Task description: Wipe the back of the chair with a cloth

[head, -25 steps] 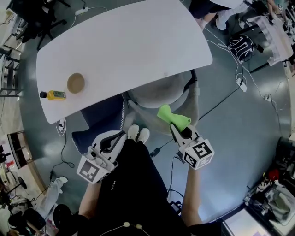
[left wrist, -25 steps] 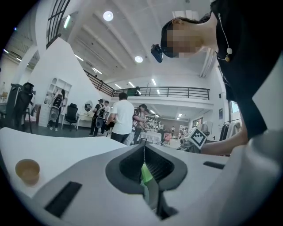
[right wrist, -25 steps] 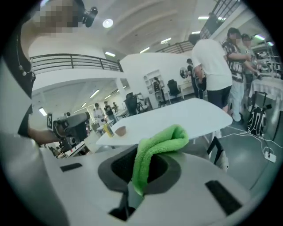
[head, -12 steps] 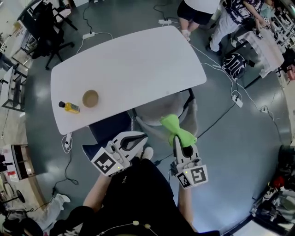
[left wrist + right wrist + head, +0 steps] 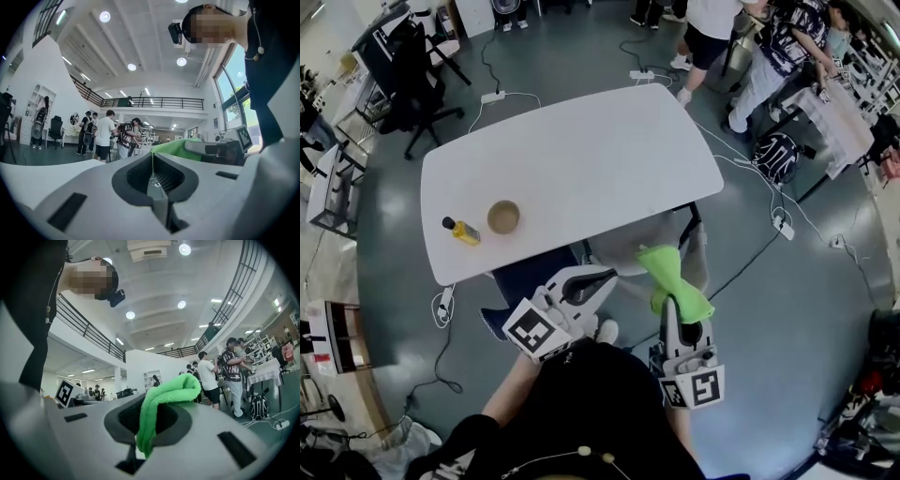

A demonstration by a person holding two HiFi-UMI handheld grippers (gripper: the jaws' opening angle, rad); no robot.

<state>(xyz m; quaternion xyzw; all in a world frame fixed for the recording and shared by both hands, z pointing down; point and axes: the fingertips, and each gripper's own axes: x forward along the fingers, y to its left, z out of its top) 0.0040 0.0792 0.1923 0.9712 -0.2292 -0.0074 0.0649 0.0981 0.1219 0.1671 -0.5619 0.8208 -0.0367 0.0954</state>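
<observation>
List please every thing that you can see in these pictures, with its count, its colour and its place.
table: one, white, middle of the head view.
bowl: one, tan, on the table near its left end.
bottle: one, yellow with a black cap, on the table beside the bowl.
chair: one, grey, tucked under the table's near edge.
cloth: one, green, above the chair.
office chair: one, black, on the floor at the upper left.
people: several, standing beyond the table.
left gripper: one, white and grey, jaws together, empty.
right gripper: one, white and grey, jaws shut on the cloth.
</observation>
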